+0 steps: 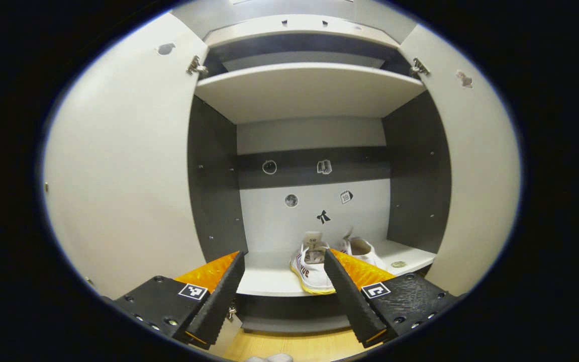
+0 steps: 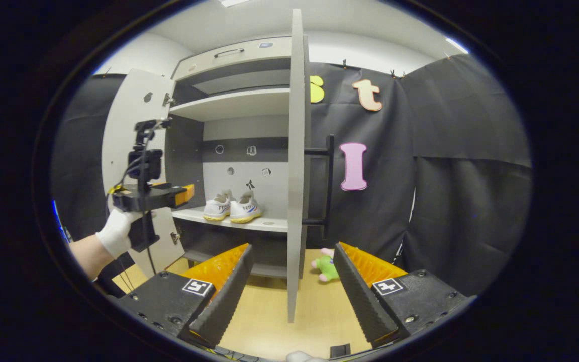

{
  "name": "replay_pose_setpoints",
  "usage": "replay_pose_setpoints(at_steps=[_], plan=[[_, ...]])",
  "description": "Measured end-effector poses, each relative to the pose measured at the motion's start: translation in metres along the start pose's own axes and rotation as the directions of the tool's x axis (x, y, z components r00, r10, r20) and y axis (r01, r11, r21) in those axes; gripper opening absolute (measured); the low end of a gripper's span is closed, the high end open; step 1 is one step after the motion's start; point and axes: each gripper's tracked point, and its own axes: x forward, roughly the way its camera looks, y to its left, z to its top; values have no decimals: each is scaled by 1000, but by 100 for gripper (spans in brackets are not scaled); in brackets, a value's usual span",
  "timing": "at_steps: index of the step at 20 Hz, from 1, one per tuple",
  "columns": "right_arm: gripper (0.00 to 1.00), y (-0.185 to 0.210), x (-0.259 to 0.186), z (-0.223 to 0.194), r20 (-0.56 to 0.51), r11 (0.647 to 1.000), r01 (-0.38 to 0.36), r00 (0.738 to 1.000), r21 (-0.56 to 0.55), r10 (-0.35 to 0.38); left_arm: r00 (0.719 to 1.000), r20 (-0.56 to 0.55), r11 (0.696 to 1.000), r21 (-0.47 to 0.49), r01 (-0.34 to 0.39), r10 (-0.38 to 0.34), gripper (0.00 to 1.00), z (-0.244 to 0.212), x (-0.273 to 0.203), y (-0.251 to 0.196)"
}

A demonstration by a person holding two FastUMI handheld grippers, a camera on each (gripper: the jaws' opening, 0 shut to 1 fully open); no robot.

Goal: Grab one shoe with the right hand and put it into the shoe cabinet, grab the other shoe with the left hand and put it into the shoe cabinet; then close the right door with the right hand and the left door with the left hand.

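Observation:
Two white shoes with yellow soles sit side by side on the lower shelf of the open cabinet: the left shoe (image 1: 310,269) (image 2: 217,207) and the right shoe (image 1: 365,250) (image 2: 245,208). My left gripper (image 1: 284,261) is open in front of that shelf, holding nothing; it is seen from the side as the left gripper (image 2: 189,193), held by a gloved hand (image 2: 116,229). My right gripper (image 2: 292,254) is open, with the edge of the right door (image 2: 295,166) standing between its fingers, apart from both. The left door (image 1: 118,181) (image 2: 131,125) stands wide open.
The right door carries a black bar handle (image 2: 328,186) on its outer face. A green and pink plush toy (image 2: 327,264) lies on the wooden floor (image 2: 314,306) behind that door. An upper shelf (image 1: 309,88) spans the cabinet. Small stickers dot the cabinet's back wall (image 1: 314,206).

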Motion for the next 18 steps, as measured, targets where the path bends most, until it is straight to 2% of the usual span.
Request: replay_pose_setpoints(at_steps=[2, 3, 9, 12, 13, 14, 18], plan=[[100, 2, -4, 4, 10, 1000, 10, 1000, -1, -10, 1000, 5, 1000, -15, 15, -15, 95, 5, -32, 1], [97, 3, -7, 3, 12, 1000, 12, 1000, 0, -12, 1000, 9, 1000, -12, 12, -12, 95, 5, -46, 5], [97, 7, -19, 7, 37, 999, 32, 999, 5, -32, 1000, 23, 1000, -5, 3, -3, 95, 9, -136, 23], [100, 9, -21, 5, 39, 999, 43, 998, 11, -43, 1000, -1, 1000, -14, -18, 18, 95, -3, -179, 32], [97, 11, -20, -1, 29, 999, 42, 999, 14, -43, 1000, -10, 999, -16, -30, 29, 100, -9, -191, 34], [100, 12, -19, -3, 19, 999, 44, 999, 16, -44, 999, -20, 999, -18, -38, 37, 95, -15, -203, 36], [97, -5, -16, 10, 42, 996, 83, 996, 15, -84, 997, -74, 1000, -27, -14, 12, 95, -37, -231, 32]])
